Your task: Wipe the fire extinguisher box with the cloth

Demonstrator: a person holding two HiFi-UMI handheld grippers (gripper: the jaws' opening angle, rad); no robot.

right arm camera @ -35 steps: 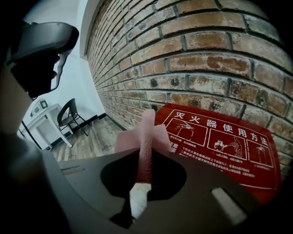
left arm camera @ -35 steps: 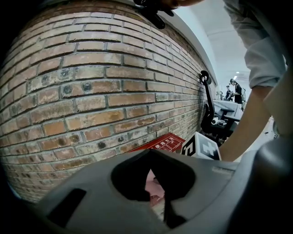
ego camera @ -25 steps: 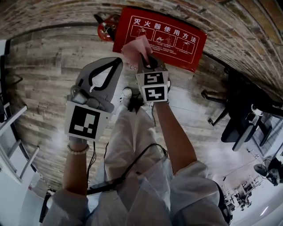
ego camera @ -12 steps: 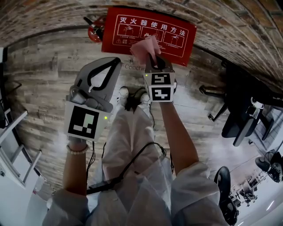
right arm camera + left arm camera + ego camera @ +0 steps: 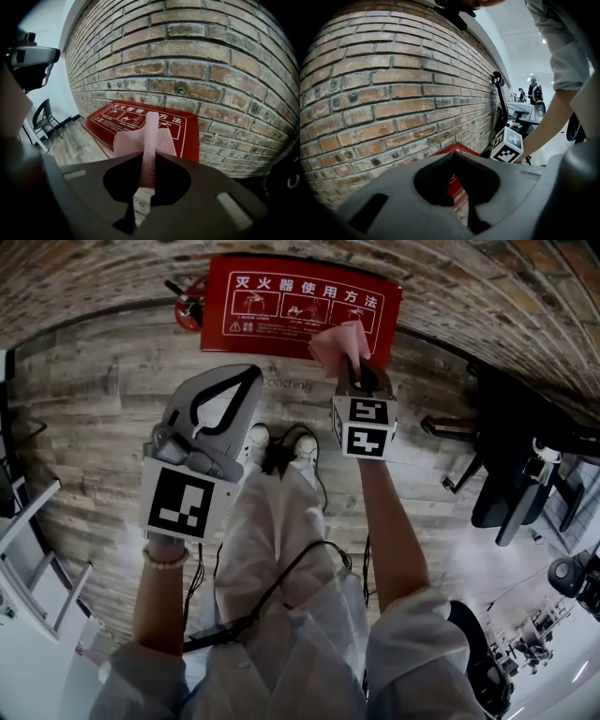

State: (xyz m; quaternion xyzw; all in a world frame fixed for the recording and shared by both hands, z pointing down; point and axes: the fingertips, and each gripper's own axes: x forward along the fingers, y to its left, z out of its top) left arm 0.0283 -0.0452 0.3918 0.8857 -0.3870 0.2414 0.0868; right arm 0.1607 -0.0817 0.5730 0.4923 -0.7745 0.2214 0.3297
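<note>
My right gripper point(image 5: 354, 371) pinches the pink cloth point(image 5: 339, 341) at the red fire extinguisher box point(image 5: 281, 306); my left gripper point(image 5: 246, 379) is clenched on nothing, apart from the box.

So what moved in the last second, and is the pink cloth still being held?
The right hand-held gripper carried the pink cloth sideways, toward the right end of the red fire extinguisher box. It stays shut on the cloth; nothing was let go. The left hand-held gripper kept hovering, shut and empty, and the box stayed by the brick wall.
</note>
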